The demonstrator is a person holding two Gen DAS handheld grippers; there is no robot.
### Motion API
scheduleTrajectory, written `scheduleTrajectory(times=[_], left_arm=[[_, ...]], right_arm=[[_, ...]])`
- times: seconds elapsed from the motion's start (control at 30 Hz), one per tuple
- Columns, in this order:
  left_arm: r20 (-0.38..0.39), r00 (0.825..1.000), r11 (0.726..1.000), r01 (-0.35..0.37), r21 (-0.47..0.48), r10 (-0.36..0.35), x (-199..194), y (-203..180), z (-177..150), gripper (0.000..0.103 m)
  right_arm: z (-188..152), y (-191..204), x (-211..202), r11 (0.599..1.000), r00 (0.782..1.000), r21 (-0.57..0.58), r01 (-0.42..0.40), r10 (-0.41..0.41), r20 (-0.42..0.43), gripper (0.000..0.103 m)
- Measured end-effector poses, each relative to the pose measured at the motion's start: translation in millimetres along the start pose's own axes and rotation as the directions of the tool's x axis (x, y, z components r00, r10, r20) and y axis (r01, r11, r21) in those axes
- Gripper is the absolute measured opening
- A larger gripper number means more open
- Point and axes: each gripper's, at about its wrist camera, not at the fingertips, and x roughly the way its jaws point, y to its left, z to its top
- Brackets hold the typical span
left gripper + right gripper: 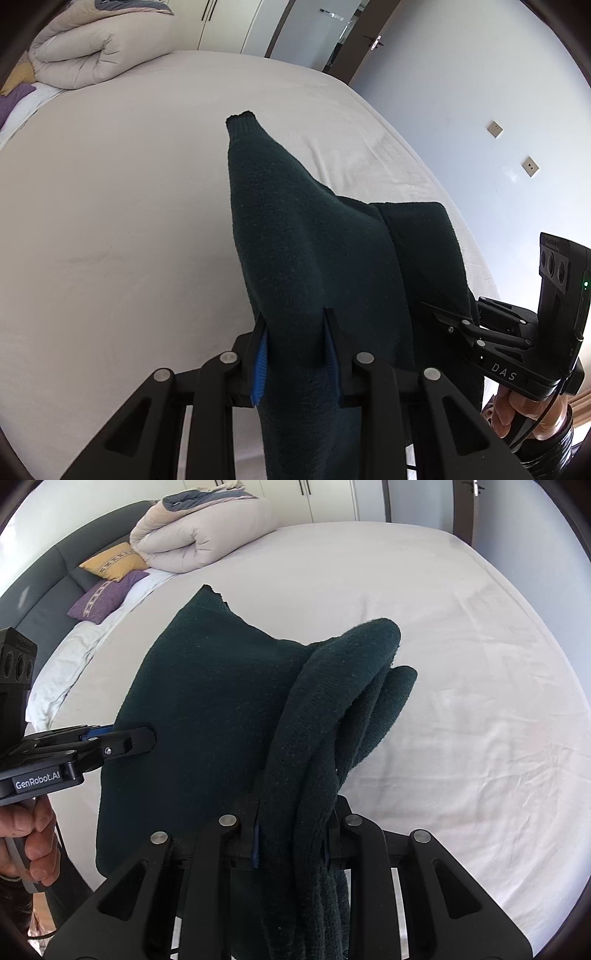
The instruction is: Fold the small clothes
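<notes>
A dark green knitted sweater [295, 221] hangs above the pale bed sheet [110, 221], held up by both grippers. My left gripper [295, 317] is shut on one bunched part, with cloth filling the space between its blue pads. In the same view my right gripper [430, 308] grips the garment's far side, held by a hand. In the right wrist view the sweater [207, 701] drapes wide, and thick folds of it run through my right gripper [295, 806], which is shut on them. My left gripper [146, 736] clamps the cloth's left edge.
A rolled beige duvet [199, 535] lies at the head of the bed, beside a yellow pillow [110, 563] and a purple pillow [103, 598]. A grey headboard [44, 590] curves behind them. The bed's edge [424, 147] meets a pale wall with sockets and a door.
</notes>
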Motion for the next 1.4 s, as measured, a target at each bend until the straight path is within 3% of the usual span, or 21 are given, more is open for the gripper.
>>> scheduleTrajectory(times=[0.43,0.63,0.77,0.9,1.0,1.07,1.23,1.33,1.4], left_arm=[[-0.015,0.999,0.997,-0.038,-0.064,0.038,-56.4,58.3,-88.0,0.028],[-0.041,0.998,0.993,-0.056,-0.104,0.052,-53.8,88.2,-111.6,0.028],[-0.059,0.996,0.99,-0.068,-0.122,0.061,-42.2,104.1,-124.6,0.028],[-0.055,0.997,0.988,-0.069,-0.135,0.062,-27.5,109.6,-128.6,0.031],[-0.035,0.998,0.989,-0.061,-0.132,0.057,-25.8,112.7,-133.2,0.037],[-0.018,0.998,0.99,-0.06,-0.129,0.058,-24.7,114.2,-137.1,0.044],[0.033,0.998,0.987,-0.051,-0.154,0.057,-32.4,114.5,-146.5,0.048],[0.09,0.992,0.99,-0.073,-0.123,0.084,-46.6,104.1,-150.2,0.049],[0.135,0.986,0.99,-0.087,-0.106,0.101,-59.2,97.4,-153.7,0.057]], right_arm=[[-98.9,132.9,-17.9,0.99,0.989,0.003,-0.141,0.141,-0.048,0.021],[-140.4,173.0,0.1,0.983,0.98,0.014,-0.182,0.182,-0.081,0.021],[-138.5,187.8,32.5,0.981,0.976,0.024,-0.195,0.196,-0.09,0.021],[-129.2,172.6,67.4,0.974,0.97,0.076,-0.211,0.218,-0.102,0.022],[-136.7,153.4,88.8,0.948,0.954,0.165,-0.273,0.289,-0.084,0.025],[-144.7,142.7,98.1,0.934,0.949,0.207,-0.292,0.309,-0.058,0.043],[-157.8,119.7,104.6,0.879,0.918,0.277,-0.387,0.395,0.028,0.045],[-157.5,105.8,94.2,0.879,0.924,0.293,-0.376,0.379,0.05,0.051],[-158.4,95.6,87.0,0.884,0.935,0.309,-0.351,0.35,0.061,0.055]])
